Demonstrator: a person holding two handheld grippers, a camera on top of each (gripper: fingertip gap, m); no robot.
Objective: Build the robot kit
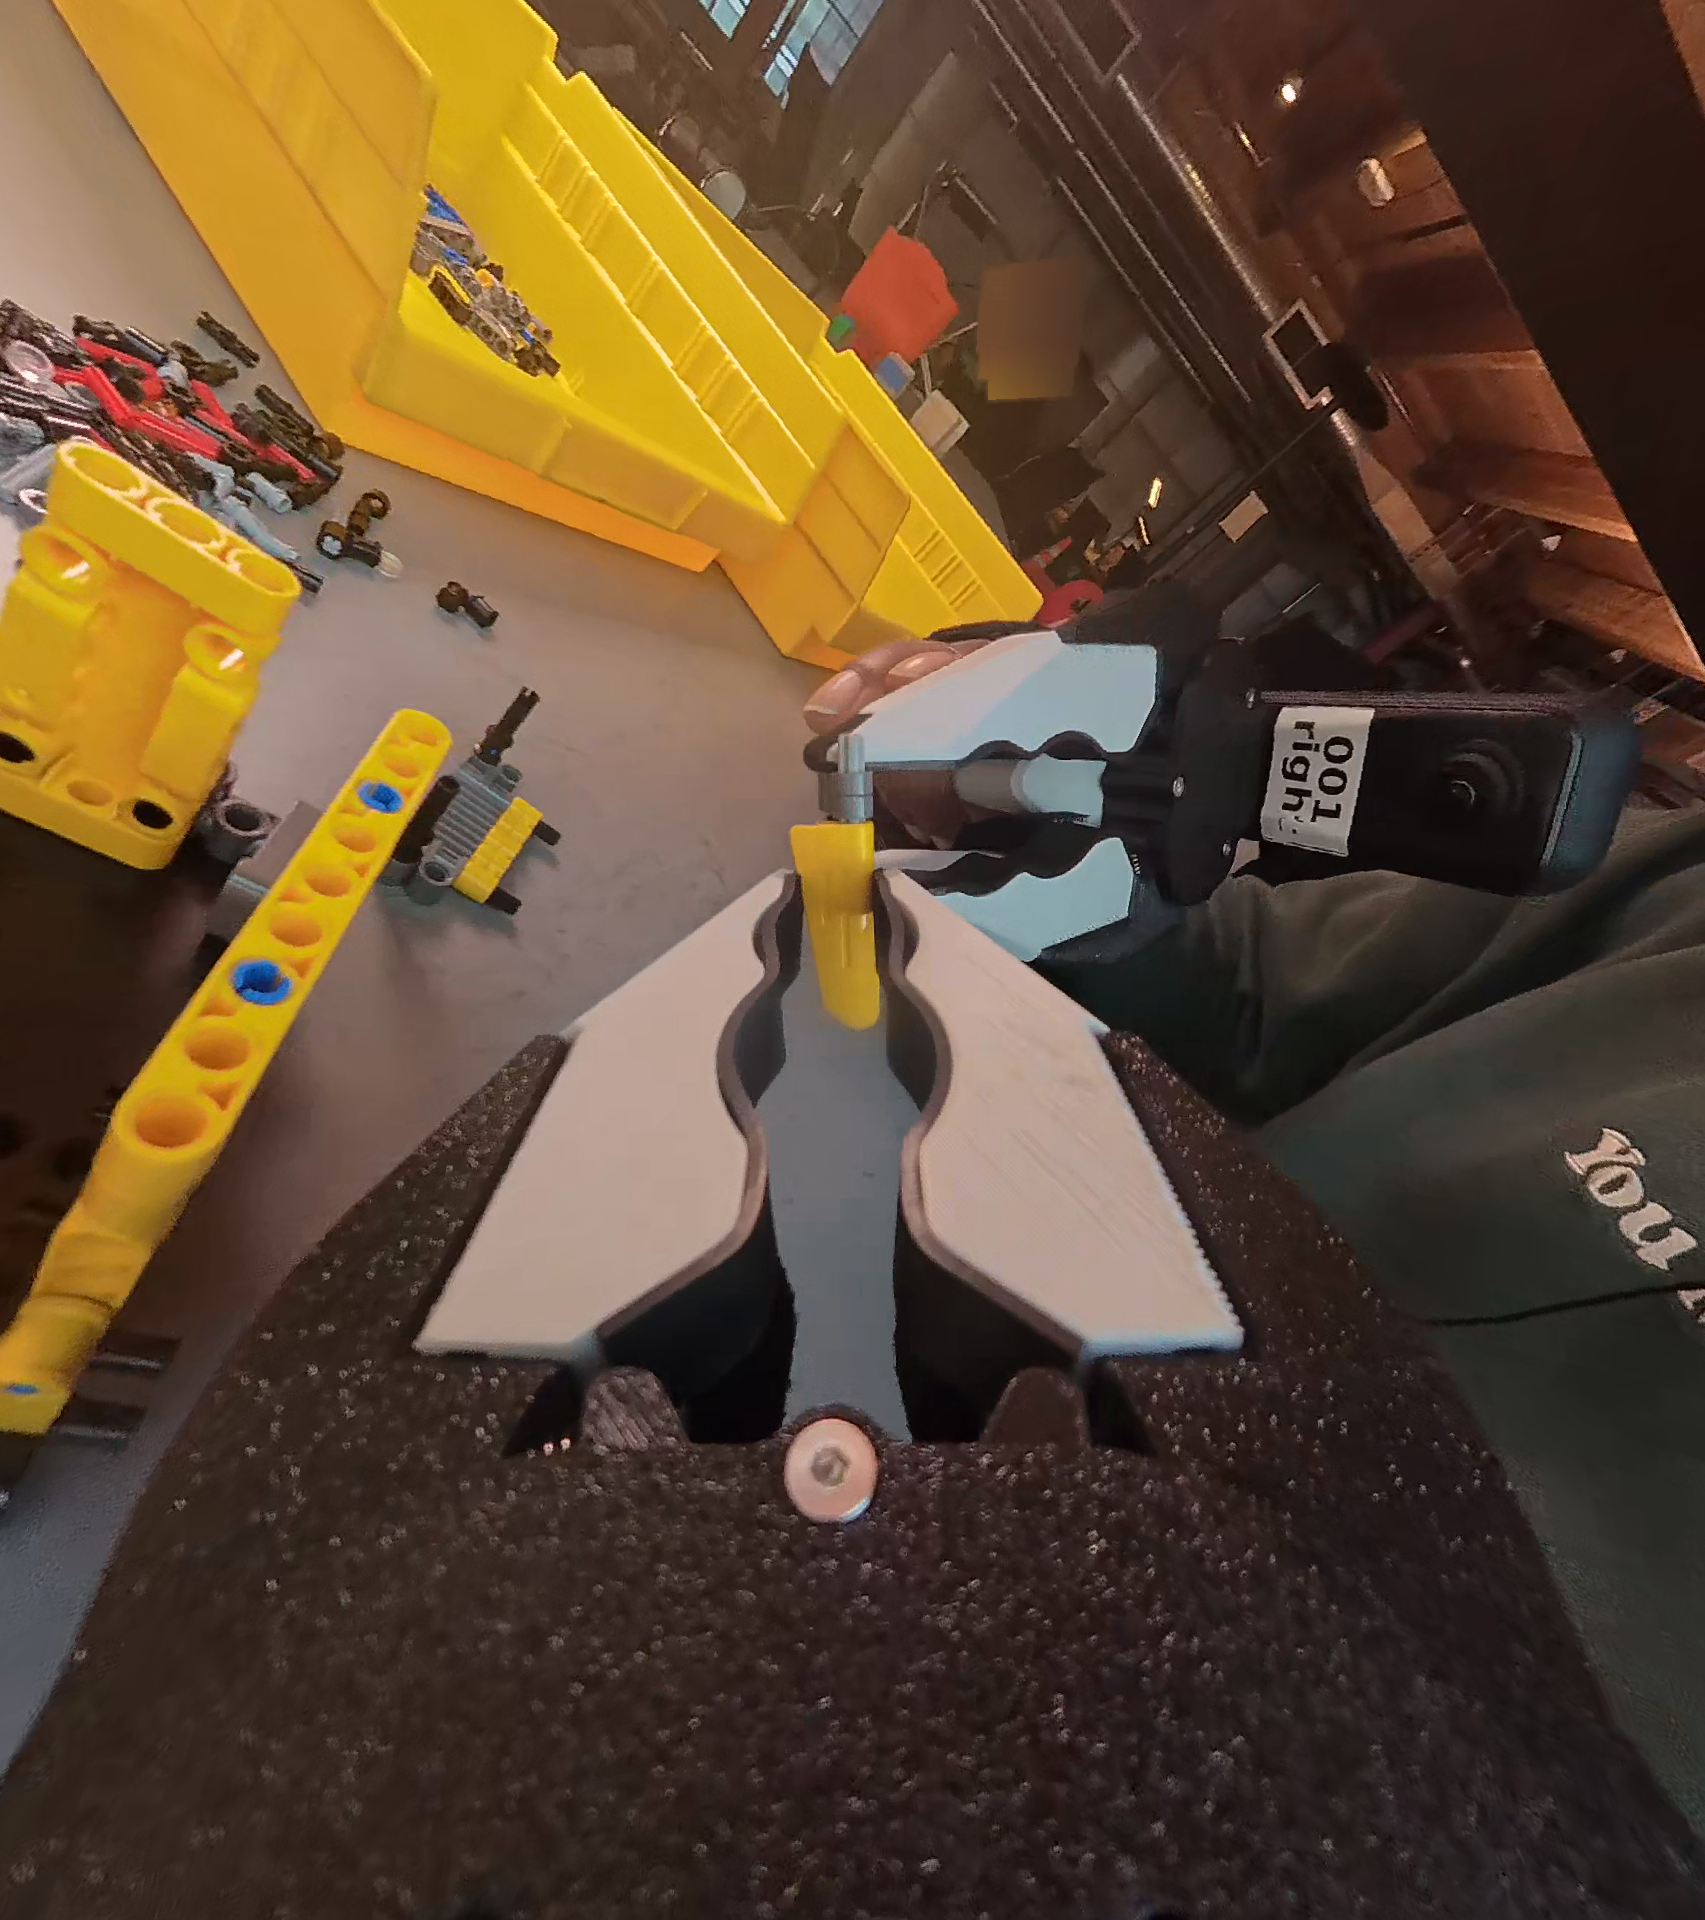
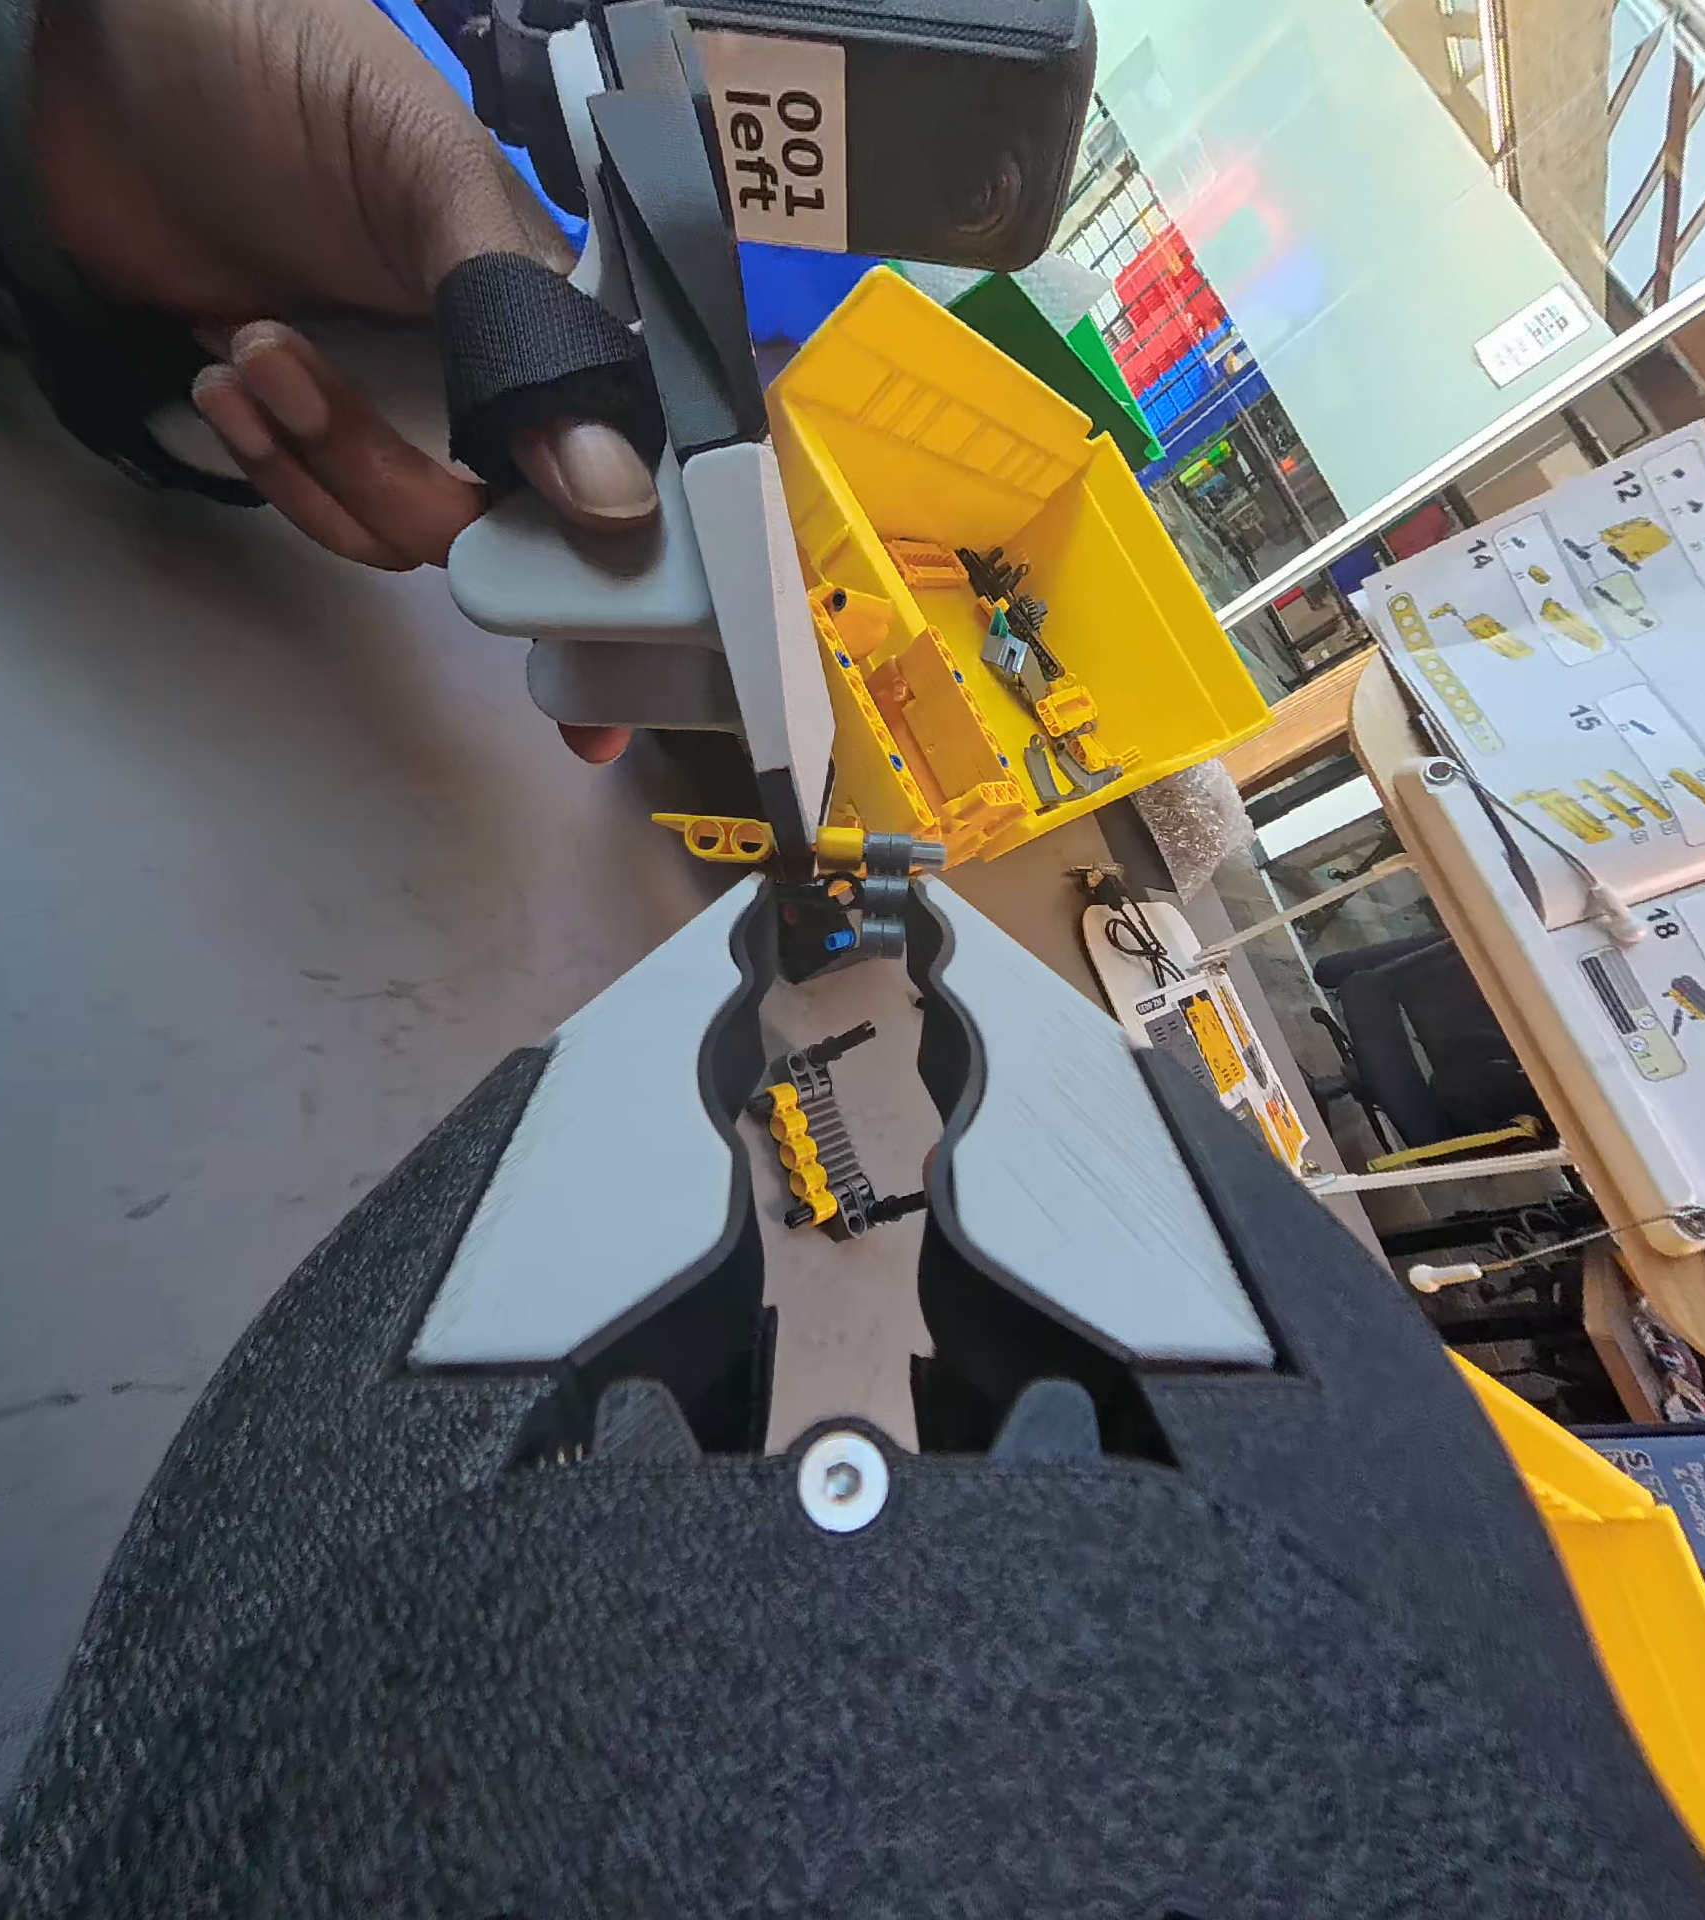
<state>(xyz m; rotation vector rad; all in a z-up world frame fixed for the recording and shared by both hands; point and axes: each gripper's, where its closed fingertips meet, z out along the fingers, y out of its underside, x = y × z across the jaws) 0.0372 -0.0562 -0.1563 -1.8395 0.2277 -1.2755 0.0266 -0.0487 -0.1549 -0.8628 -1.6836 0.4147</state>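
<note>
My left gripper point(image 1: 832, 904) is shut on a small yellow beam piece point(image 1: 840, 935) and holds it above the grey table. My right gripper point(image 1: 863, 805) comes in from the right. It is shut on a grey connector point(image 1: 846, 795) that meets the top of the yellow piece. In the right wrist view my right gripper point(image 2: 840, 888) grips the grey connector point(image 2: 884, 894), with a black part with a blue pin point(image 2: 817, 935) beside it. The left gripper point(image 2: 794, 847) reaches down from above, and the yellow piece point(image 2: 723, 834) sticks out on both sides of its tips.
A long yellow beam point(image 1: 245, 997), a yellow block assembly point(image 1: 131, 675) and a small grey-and-yellow assembly point(image 1: 474, 831) lie on the table. Loose parts point(image 1: 100, 405) lie far left. Yellow bins point(image 1: 619, 312) stand behind. Instruction sheets point(image 2: 1606, 727) hang to the right. Left and right tips are no more than a few centimetres apart.
</note>
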